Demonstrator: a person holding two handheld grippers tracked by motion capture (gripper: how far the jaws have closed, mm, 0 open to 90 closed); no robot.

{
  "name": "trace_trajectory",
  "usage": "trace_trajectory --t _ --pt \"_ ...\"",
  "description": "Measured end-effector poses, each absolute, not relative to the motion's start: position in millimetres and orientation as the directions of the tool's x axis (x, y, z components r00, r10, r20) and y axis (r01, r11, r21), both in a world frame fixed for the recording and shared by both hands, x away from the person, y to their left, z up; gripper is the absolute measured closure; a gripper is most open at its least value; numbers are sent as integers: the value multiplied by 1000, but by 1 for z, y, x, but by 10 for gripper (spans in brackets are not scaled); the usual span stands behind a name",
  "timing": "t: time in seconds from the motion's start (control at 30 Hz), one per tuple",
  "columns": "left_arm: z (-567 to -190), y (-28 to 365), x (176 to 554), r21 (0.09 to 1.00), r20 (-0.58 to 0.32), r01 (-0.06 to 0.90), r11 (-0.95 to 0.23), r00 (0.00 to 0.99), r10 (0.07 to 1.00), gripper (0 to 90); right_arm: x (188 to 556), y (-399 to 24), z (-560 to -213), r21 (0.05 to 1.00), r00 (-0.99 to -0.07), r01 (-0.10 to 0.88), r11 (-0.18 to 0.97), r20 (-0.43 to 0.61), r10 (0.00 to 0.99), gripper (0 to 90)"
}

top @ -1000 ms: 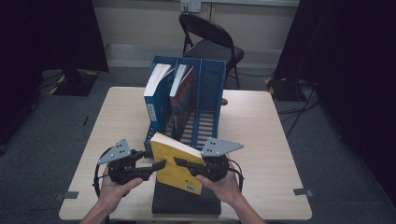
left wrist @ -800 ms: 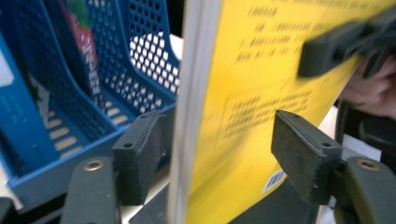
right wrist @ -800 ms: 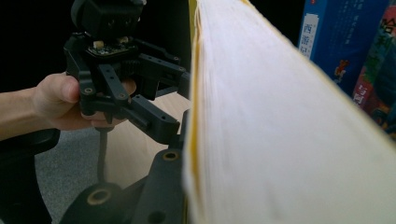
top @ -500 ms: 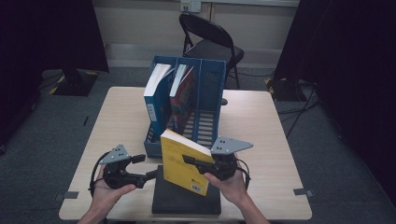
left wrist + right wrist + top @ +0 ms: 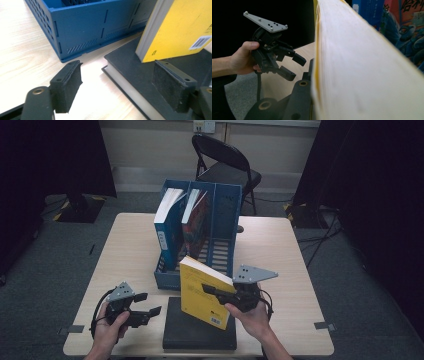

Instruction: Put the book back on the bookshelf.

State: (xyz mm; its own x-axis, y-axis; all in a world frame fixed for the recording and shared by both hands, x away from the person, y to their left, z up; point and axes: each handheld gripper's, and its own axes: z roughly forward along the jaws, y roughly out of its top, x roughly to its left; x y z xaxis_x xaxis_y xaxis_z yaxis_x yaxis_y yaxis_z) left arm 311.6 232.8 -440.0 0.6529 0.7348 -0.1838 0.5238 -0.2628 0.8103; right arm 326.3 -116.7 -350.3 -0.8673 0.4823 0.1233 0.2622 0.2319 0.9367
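My right gripper (image 5: 214, 291) is shut on a yellow paperback (image 5: 200, 295) and holds it upright, tilted, above a black book (image 5: 200, 332) that lies flat at the table's front edge. The paperback's pale page edge (image 5: 362, 62) runs along my right jaw. My left gripper (image 5: 150, 303) hangs low over the table just left of the black book. It is open; its jaws have just closed a little. The black book's corner (image 5: 130, 75) lies between its pads, untouched, with the yellow paperback (image 5: 180, 27) hanging just beyond.
A blue three-slot file holder (image 5: 227, 195) stands mid-table behind the books. A blue-and-white book (image 5: 167, 217) and a red one (image 5: 197, 220) fill its left slots. A folding chair (image 5: 225, 165) stands beyond the table. Bare tabletop (image 5: 125, 250) stretches to the left.
My left gripper has let go of the yellow paperback, opened, and dropped down-left to the table. My right gripper alone now holds the paperback, shifted slightly right and more upright.
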Motion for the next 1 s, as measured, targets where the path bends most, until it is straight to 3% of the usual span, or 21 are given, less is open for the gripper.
trace_trajectory --t 0.37,0.53,0.73,1.0 --pt "-448 236 313 789 -136 547 -279 599 789 218 328 -128 -345 938 -855 269 219 128 502 754" --pt "-452 242 319 778 -213 587 -222 580 786 213 326 -129 -339 942 -862 248 226 108 496 753" --pt "-452 247 322 776 -215 591 -220 575 789 160 329 -132 -324 952 -850 232 202 98 517 753" --pt "-452 243 320 773 -203 584 -248 598 775 158 341 -138 -305 961 -825 219 170 90 558 753"
